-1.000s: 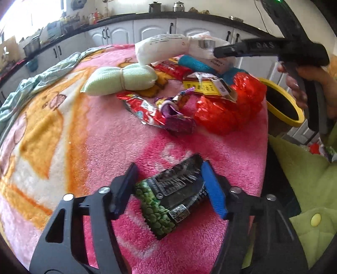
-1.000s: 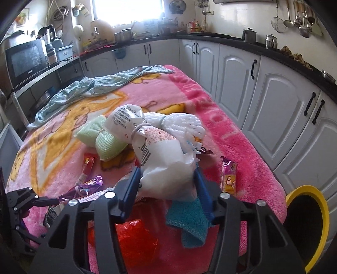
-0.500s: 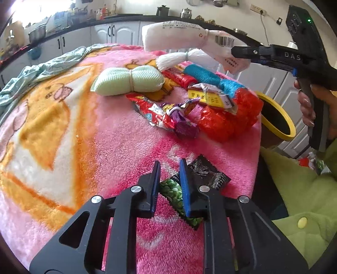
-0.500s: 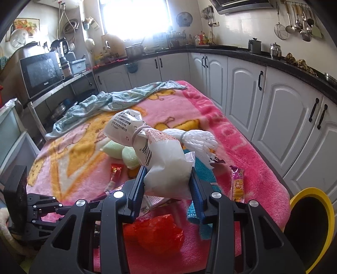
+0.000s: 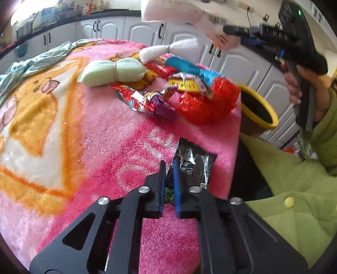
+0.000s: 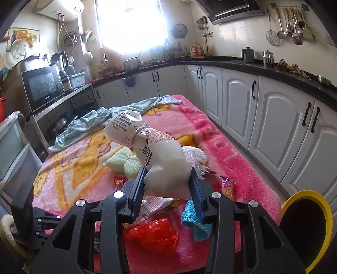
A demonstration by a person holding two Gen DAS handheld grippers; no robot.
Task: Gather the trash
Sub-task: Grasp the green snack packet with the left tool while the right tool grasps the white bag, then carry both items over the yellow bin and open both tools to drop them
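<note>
My left gripper (image 5: pixel 168 168) is shut on a black snack wrapper (image 5: pixel 194 163) with green peas printed on it, near the front right edge of the pink blanket (image 5: pixel 101 137). My right gripper (image 6: pixel 168 172) is shut on a white paper bag (image 6: pixel 160 151) tied with a rubber band, held up above the table; in the left wrist view the white bag (image 5: pixel 174 10) hangs at the top. More trash lies in a heap: a red plastic bag (image 5: pixel 208 101), a foil wrapper (image 5: pixel 145 101) and a yellow packet (image 5: pixel 185 84).
A yellow-rimmed bin (image 6: pixel 305 227) stands off the table's right corner, also visible as the bin (image 5: pixel 259 109) in the left view. A green cloth bundle (image 5: pixel 113 71), a white one (image 5: pixel 168 49), a teal cloth (image 5: pixel 189 67) and a light blue garment (image 6: pixel 105 120) lie on the blanket. Cabinets (image 6: pixel 273 126) line the right.
My left gripper closed on the black pea wrapper. My right gripper rose from the table with the white bag in it.
</note>
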